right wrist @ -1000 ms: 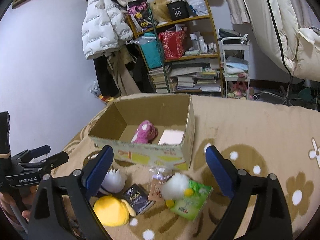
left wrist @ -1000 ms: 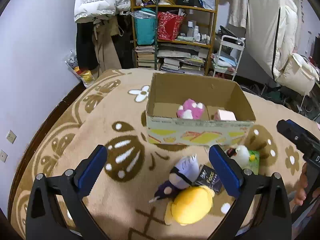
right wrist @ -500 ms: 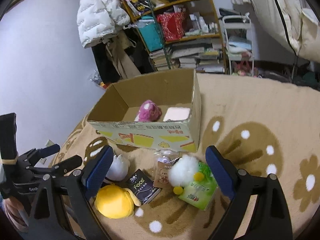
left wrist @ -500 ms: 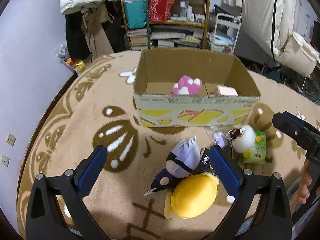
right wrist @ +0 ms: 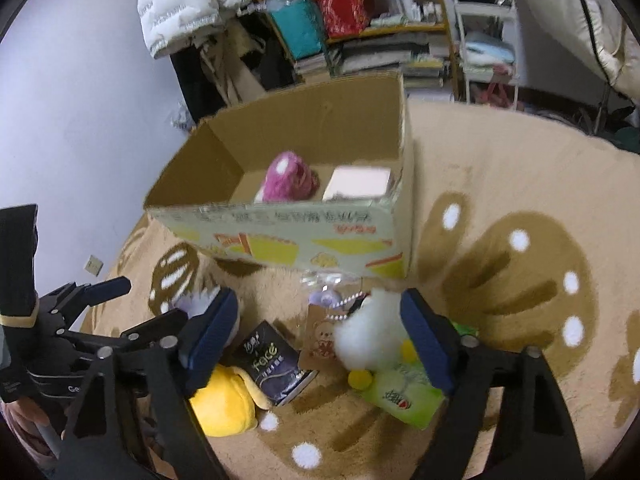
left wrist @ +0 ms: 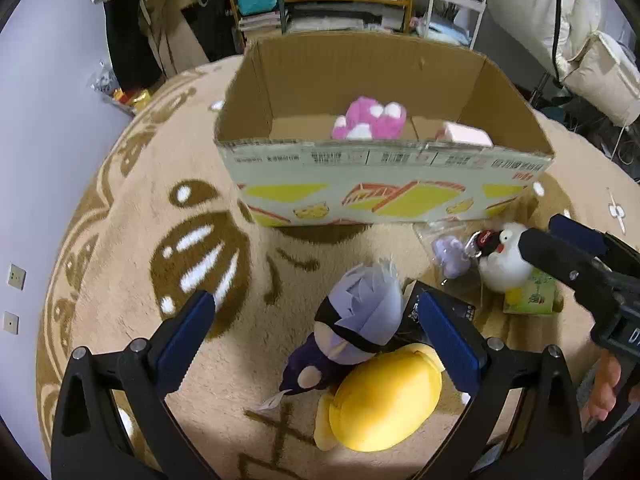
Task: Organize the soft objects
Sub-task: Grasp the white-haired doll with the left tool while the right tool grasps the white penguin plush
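An open cardboard box (left wrist: 384, 184) (right wrist: 296, 236) stands on the rug with a pink plush (left wrist: 370, 124) (right wrist: 288, 178) and a pale pink pack (left wrist: 466, 138) (right wrist: 358, 182) inside. In front lie a purple-haired doll (left wrist: 356, 316), a yellow plush (left wrist: 384, 400) (right wrist: 224, 404), a white duck plush (left wrist: 504, 264) (right wrist: 370, 338), a dark tissue pack (right wrist: 274, 362), a green pack (right wrist: 404, 398) and a bagged keychain (left wrist: 450, 256) (right wrist: 326, 320). My left gripper (left wrist: 316, 340) is open above the doll. My right gripper (right wrist: 320, 344) is open above the duck and dark pack.
The beige patterned rug (left wrist: 140, 208) covers the floor. Cluttered shelves (right wrist: 360, 24), hanging coats (right wrist: 180, 4) and a white cart (right wrist: 486, 36) stand behind the box. A wall (left wrist: 36, 160) runs along the left.
Both grippers have moved forward and down toward the toys in front of the box. The toys and box have stayed in place. Both stay open.
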Demonstrator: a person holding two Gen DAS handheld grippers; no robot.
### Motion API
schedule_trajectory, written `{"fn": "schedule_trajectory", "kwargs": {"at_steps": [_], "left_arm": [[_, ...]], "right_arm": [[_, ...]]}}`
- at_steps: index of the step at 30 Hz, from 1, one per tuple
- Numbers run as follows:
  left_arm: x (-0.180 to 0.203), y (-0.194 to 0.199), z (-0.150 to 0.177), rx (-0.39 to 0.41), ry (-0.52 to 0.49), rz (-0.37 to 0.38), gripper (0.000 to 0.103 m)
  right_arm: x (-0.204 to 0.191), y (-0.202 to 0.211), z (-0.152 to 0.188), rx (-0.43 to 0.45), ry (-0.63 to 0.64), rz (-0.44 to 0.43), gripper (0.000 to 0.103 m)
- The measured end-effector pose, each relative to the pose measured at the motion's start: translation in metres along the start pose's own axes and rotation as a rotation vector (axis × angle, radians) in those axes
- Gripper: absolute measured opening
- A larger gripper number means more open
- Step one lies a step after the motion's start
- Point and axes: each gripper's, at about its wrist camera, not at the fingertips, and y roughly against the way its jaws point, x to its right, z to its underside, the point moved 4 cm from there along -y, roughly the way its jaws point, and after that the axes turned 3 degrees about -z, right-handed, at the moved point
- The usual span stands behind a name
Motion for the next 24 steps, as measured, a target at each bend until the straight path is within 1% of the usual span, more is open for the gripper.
{"fn": "schedule_trajectory", "kwargs": {"at_steps": [1, 3, 7, 9, 12, 16, 18, 19, 21, 22, 24], "left_arm": [[0.001, -0.004, 0.0, -0.015, 0.0, 0.007, 0.101], [0.003, -0.01, 0.002, -0.038, -0.003, 0.016, 0.101], [0.01, -0.023, 0.004, -0.092, -0.021, 0.021, 0.101], [0.012, -0.029, 0.004, -0.114, -0.026, 0.015, 0.101], [0.014, -0.038, 0.005, -0.145, -0.033, 0.004, 0.1], [0.012, -0.047, 0.008, -0.181, -0.027, -0.02, 0.1], [0.011, -0.052, 0.009, -0.198, -0.02, -0.027, 0.097], [0.011, -0.053, 0.01, -0.208, -0.012, -0.011, 0.095], [0.011, -0.055, 0.011, -0.221, 0.005, 0.023, 0.088], [0.012, -0.055, 0.011, -0.221, 0.01, 0.036, 0.086], [0.014, -0.054, 0.01, -0.217, 0.007, 0.049, 0.078]], "right_arm": [[0.001, -0.004, 0.001, -0.013, 0.002, 0.013, 0.081], [0.004, -0.011, 0.005, -0.043, -0.001, 0.038, 0.074], [0.011, -0.02, 0.009, -0.085, -0.019, 0.067, 0.066], [0.015, -0.025, 0.011, -0.114, -0.024, 0.076, 0.056], [0.017, -0.032, 0.015, -0.15, -0.032, 0.071, 0.054], [0.018, -0.038, 0.015, -0.152, -0.027, 0.071, 0.054], [0.019, -0.043, 0.016, -0.164, -0.025, 0.074, 0.054], [0.02, -0.046, 0.017, -0.174, -0.025, 0.081, 0.054], [0.023, -0.051, 0.02, -0.195, -0.03, 0.089, 0.054], [0.023, -0.053, 0.021, -0.199, -0.024, 0.093, 0.053], [0.022, -0.053, 0.022, -0.203, -0.005, 0.106, 0.049]]}}
